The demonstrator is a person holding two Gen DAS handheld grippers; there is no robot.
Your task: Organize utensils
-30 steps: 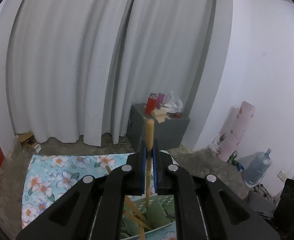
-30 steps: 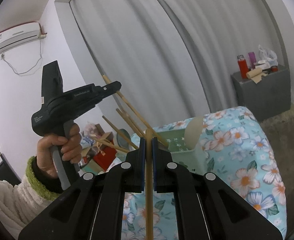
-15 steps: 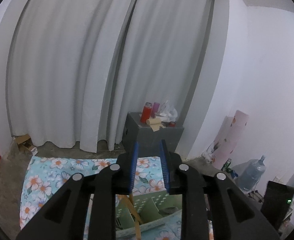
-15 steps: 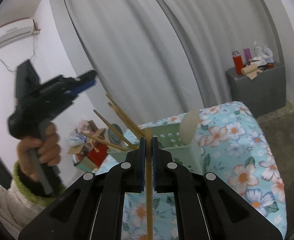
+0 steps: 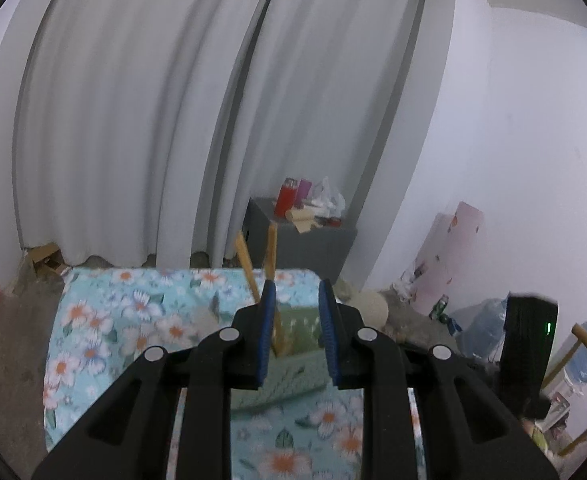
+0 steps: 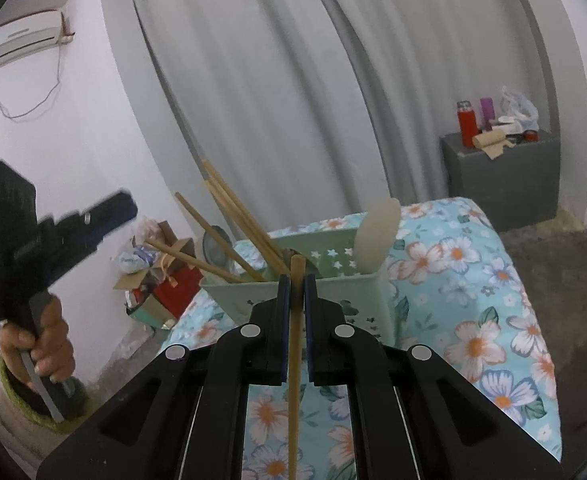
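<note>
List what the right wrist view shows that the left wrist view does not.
Right wrist view only: the right gripper shut on a chopstick, the person's hand holding the left gripper, an air conditioner, and a pale spoon in the holder.

Left wrist view only: a pink roll and water bottles.

Both: the green holder with chopsticks, floral cloth, curtains and grey cabinet.

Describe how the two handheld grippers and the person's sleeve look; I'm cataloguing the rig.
Both the left gripper and right gripper are matte black plastic, with angular linkages fastened by silver round pins, and blue ribbed pads lining the jaws. The left one has a pistol-style handle. The sleeve is white fleece with a fuzzy green cuff.
</note>
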